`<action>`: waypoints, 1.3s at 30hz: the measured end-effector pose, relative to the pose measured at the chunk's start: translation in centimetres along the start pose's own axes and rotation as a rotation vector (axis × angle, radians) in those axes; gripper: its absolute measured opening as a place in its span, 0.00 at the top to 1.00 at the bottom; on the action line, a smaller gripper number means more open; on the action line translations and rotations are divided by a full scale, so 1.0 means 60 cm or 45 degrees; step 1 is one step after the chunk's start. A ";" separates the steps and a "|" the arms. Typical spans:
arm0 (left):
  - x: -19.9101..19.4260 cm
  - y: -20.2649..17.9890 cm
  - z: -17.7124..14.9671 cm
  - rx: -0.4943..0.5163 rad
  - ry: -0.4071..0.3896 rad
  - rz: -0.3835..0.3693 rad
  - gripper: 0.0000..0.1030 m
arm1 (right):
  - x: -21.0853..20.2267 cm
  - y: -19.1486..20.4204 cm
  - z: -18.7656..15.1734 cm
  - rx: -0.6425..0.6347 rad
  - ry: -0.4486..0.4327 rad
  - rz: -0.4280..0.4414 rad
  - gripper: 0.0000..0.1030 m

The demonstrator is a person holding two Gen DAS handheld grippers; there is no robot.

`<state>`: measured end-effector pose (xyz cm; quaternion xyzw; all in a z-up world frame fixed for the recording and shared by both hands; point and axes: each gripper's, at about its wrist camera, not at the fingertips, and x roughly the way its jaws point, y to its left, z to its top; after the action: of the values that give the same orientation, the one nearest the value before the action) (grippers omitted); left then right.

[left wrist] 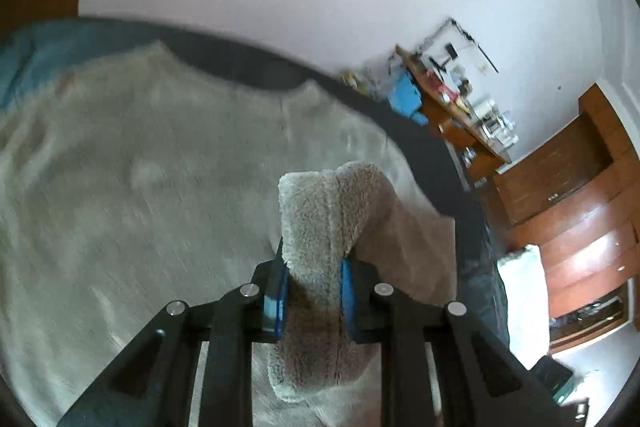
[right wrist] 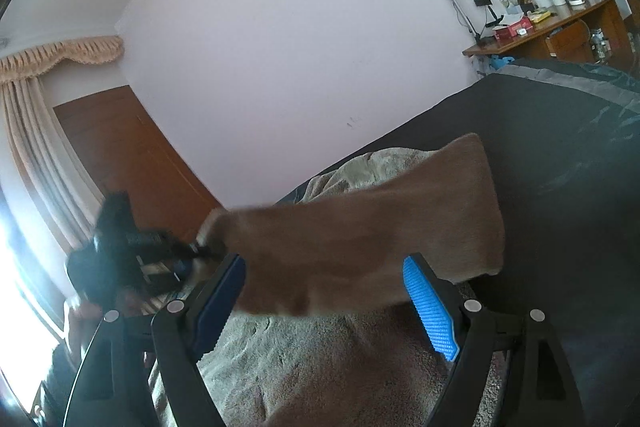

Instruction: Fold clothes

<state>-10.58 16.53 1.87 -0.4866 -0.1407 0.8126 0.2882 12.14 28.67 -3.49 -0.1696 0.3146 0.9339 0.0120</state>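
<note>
A dark-covered bed carries a fuzzy beige garment, apparently spread flat.

Fleece garment lifted across the open right tongs

The right tongs stand wide apart, blue pads bare, pressing on nothing. A tan fleece garment stretches blurred in front of them, its left end pinched by the left tongs. More fleece lies below on the dark bed. A cluttered wooden desk stands against the white wall.
</note>
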 end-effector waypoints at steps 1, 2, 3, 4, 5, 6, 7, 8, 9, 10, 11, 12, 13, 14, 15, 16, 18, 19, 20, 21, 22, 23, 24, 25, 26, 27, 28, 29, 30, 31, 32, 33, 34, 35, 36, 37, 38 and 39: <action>-0.006 -0.004 0.012 0.006 -0.018 0.014 0.76 | 0.000 0.000 0.000 -0.003 0.002 -0.003 0.19; -0.015 -0.001 0.024 0.006 -0.034 0.036 0.76 | 0.001 0.000 -0.001 -0.005 0.004 -0.004 0.19; -0.024 0.003 0.037 0.005 -0.051 0.059 0.76 | 0.001 0.000 -0.001 -0.007 0.006 -0.006 0.19; -0.032 0.006 0.051 0.004 -0.068 0.082 0.76 | 0.002 0.000 -0.001 -0.007 0.009 -0.010 0.19; -0.041 0.010 0.064 0.004 -0.084 0.104 0.76 | 0.002 -0.001 -0.001 -0.006 0.011 -0.013 0.19; -0.051 0.018 0.074 0.004 -0.098 0.145 0.76 | 0.002 -0.002 -0.001 -0.006 0.012 -0.017 0.19; -0.061 0.028 0.078 0.005 -0.108 0.177 0.76 | 0.003 -0.003 -0.001 -0.004 0.014 -0.020 0.19; -0.071 0.042 0.082 0.003 -0.118 0.218 0.76 | 0.003 -0.004 -0.001 -0.002 0.015 -0.024 0.19; -0.073 0.050 0.084 -0.004 -0.124 0.250 0.76 | 0.004 -0.005 -0.001 0.000 0.018 -0.027 0.19; -0.081 0.065 0.083 -0.015 -0.126 0.274 0.76 | 0.004 -0.006 -0.001 0.001 0.023 -0.028 0.19; -0.090 0.081 0.081 -0.026 -0.129 0.297 0.76 | 0.004 -0.006 -0.001 0.001 0.028 -0.029 0.19; -0.101 0.105 0.079 -0.043 -0.132 0.330 0.76 | 0.006 -0.006 -0.002 -0.001 0.035 -0.029 0.19; -0.106 0.121 0.076 -0.055 -0.132 0.358 0.76 | 0.007 -0.006 -0.003 -0.004 0.042 -0.029 0.19; -0.110 0.136 0.074 -0.066 -0.132 0.385 0.76 | 0.008 -0.006 -0.004 -0.006 0.049 -0.029 0.19; -0.113 0.154 0.070 -0.080 -0.122 0.410 0.76 | 0.010 -0.006 -0.005 -0.008 0.056 -0.030 0.19; -0.113 0.170 0.064 -0.097 -0.107 0.422 0.76 | 0.011 -0.006 -0.005 -0.010 0.062 -0.032 0.19; -0.110 0.200 0.049 -0.121 -0.079 0.447 0.76 | 0.014 -0.006 -0.007 -0.011 0.073 -0.038 0.19; -0.104 0.209 0.044 -0.124 -0.061 0.456 0.76 | 0.015 -0.007 -0.008 -0.010 0.079 -0.041 0.19; -0.097 0.218 0.038 -0.127 -0.044 0.465 0.75 | 0.016 -0.008 -0.009 -0.009 0.084 -0.045 0.19; -0.091 0.227 0.033 -0.130 -0.026 0.474 0.74 | 0.018 -0.008 -0.010 -0.007 0.089 -0.049 0.19; -0.082 0.230 0.027 -0.129 -0.009 0.496 0.72 | 0.019 -0.009 -0.011 -0.006 0.093 -0.054 0.19; -0.072 0.232 0.022 -0.126 0.009 0.520 0.72 | 0.020 -0.009 -0.012 -0.005 0.097 -0.058 0.19; -0.062 0.232 0.017 -0.098 0.025 0.568 0.66 | 0.020 -0.010 -0.013 -0.004 0.101 -0.063 0.19; -0.056 0.231 0.018 -0.070 0.033 0.622 0.59 | 0.021 -0.011 -0.014 -0.002 0.105 -0.068 0.19; -0.051 0.231 0.016 -0.040 0.033 0.686 0.56 | 0.021 -0.012 -0.015 0.000 0.109 -0.074 0.19; -0.046 0.232 0.013 -0.008 0.026 0.760 0.48 | 0.022 -0.013 -0.015 0.003 0.112 -0.079 0.19; -0.043 0.233 0.010 0.020 0.020 0.811 0.41 | 0.023 -0.014 -0.014 0.006 0.115 -0.080 0.19; -0.040 0.234 0.006 0.046 0.014 0.860 0.39 | 0.025 -0.015 -0.013 0.009 0.117 -0.081 0.19; -0.039 0.239 0.006 0.069 0.008 0.886 0.35 | 0.026 -0.015 -0.012 0.011 0.119 -0.083 0.19; -0.039 0.242 0.005 0.082 0.002 0.898 0.33 | 0.028 -0.015 -0.011 0.011 0.121 -0.083 0.19; -0.041 0.245 0.002 0.088 -0.004 0.906 0.32 | 0.029 -0.014 -0.010 0.010 0.122 -0.084 0.19; -0.043 0.247 0.000 0.095 -0.011 0.913 0.30 | 0.031 -0.014 -0.008 0.009 0.123 -0.084 0.19; -0.045 0.247 0.000 0.098 -0.019 0.931 0.28 | 0.031 -0.013 -0.008 0.008 0.123 -0.084 0.19; -0.047 0.247 0.000 0.101 -0.028 0.949 0.27 | 0.032 -0.013 -0.007 0.007 0.124 -0.084 0.19; -0.049 0.247 0.000 0.104 -0.037 0.968 0.26 | 0.032 -0.012 -0.007 0.007 0.124 -0.084 0.19; -0.052 0.247 0.000 0.108 -0.045 0.986 0.26 | 0.032 -0.012 -0.007 0.008 0.122 -0.085 0.19; -0.054 0.247 -0.001 0.111 -0.054 1.005 0.26 | 0.033 -0.012 -0.007 0.009 0.121 -0.085 0.19; -0.056 0.244 -0.001 0.132 -0.076 1.053 0.26 | 0.033 -0.012 -0.007 0.009 0.120 -0.085 0.19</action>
<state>-14.17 2.88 -3.24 -0.4633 0.0994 0.8796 -0.0423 10.50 28.83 -4.87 -0.2239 0.3123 0.9228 0.0290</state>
